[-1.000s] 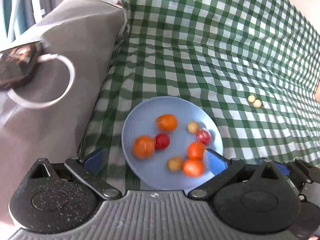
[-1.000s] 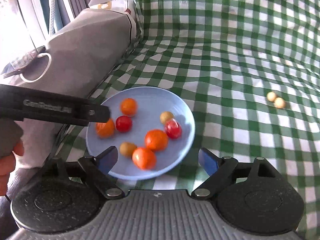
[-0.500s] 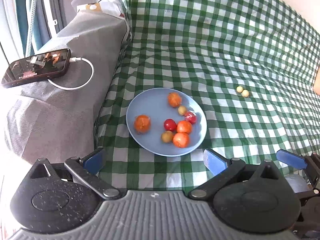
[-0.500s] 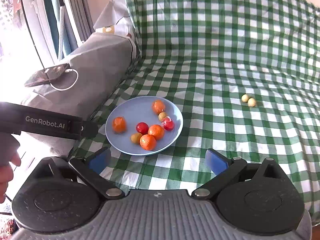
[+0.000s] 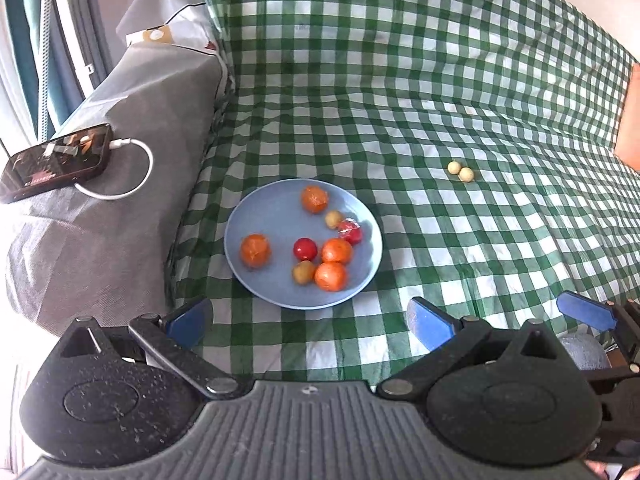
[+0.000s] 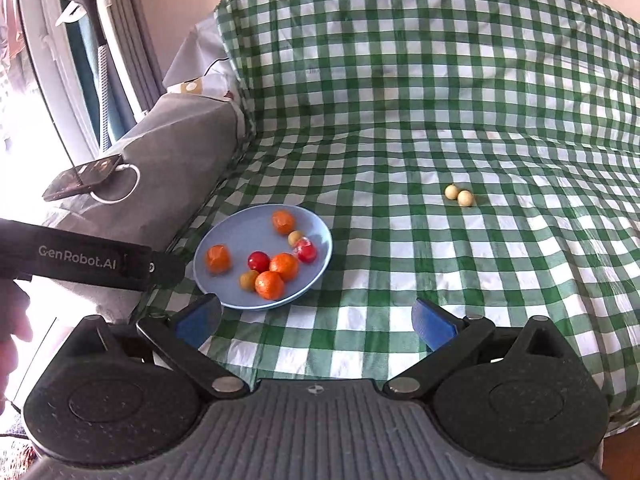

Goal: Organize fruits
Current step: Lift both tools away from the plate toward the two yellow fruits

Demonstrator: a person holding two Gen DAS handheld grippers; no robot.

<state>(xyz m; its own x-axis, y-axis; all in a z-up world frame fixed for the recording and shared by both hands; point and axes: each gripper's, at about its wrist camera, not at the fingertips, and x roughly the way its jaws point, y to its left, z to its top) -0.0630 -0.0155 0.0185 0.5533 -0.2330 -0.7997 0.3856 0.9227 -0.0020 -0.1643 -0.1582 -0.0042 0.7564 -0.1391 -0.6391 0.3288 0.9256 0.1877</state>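
Grippers: left gripper (image 5: 308, 320) and right gripper (image 6: 316, 318) both hang in the foreground with blue pads spread wide and nothing between them; each points down at the cloth just short of the plate, which leaves the whole spread in sight of both.
Left tool body: its black bar (image 6: 92, 260) crosses the right wrist view at the left edge, near the plate's rim but apart from it, with part of a hand (image 6: 12, 332) below it.
Plate: blue plate (image 5: 240, 216) lies flat on the checked cloth (image 5: 400, 80), close to the cloth's left edge, so it reads as the collecting spot.
Fruit gathered: four orange fruits, one of them (image 5: 255, 250) alone on the left side; a red one (image 5: 305, 249) mid-plate; a red one in shiny wrap (image 5: 350, 231); two small tan ones (image 5: 304, 272). Most sit bunched toward the right rim.
Fruit left out: two pale round fruits (image 5: 461, 171) touch each other on the cloth, well apart from the plate, beyond it and to the right.
Judgement: sorting looks nearly done; that pair likely goes next, nearer the right side.
Beyond: phone (image 5: 56, 162) with a white cable (image 5: 136, 172) rests on a grey cover (image 5: 120, 240), clear of the work.
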